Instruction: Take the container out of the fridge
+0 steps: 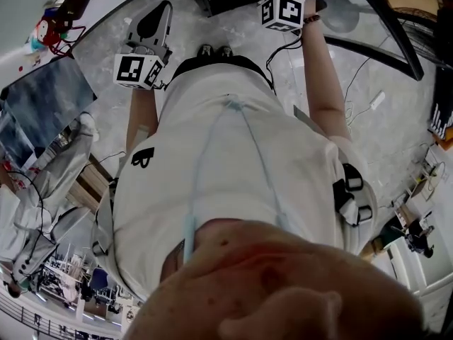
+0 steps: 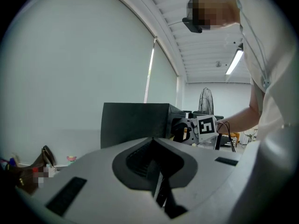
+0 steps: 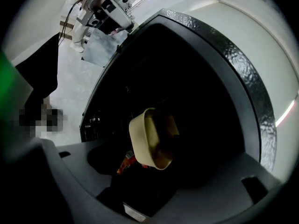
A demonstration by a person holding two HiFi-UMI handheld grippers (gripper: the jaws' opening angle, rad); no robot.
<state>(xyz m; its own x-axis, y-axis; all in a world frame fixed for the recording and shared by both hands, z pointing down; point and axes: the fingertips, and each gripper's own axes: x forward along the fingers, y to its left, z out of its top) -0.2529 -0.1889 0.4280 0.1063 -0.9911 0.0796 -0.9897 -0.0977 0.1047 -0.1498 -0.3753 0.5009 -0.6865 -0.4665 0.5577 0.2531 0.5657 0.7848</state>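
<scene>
- Left gripper (image 2: 158,181): jaws were pressed together with nothing between them. It sat outside the fridge (image 2: 135,122), well apart from the target.
- Right gripper (image 3: 140,183): the nearer one. The beige container (image 3: 152,141) sat inside the dark fridge, dead ahead at the jaw tips, mouth turned view-right.
- The right jaw gap was lost in shadow, so grip was unconfirmed.

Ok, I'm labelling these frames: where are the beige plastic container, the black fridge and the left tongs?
Beige plastic container (image 3: 152,139): right gripper view, inner wall.
Black fridge (image 3: 224,50): right gripper view, textured outer edge.
Left tongs (image 2: 154,146): left gripper view, closed tips.
</scene>
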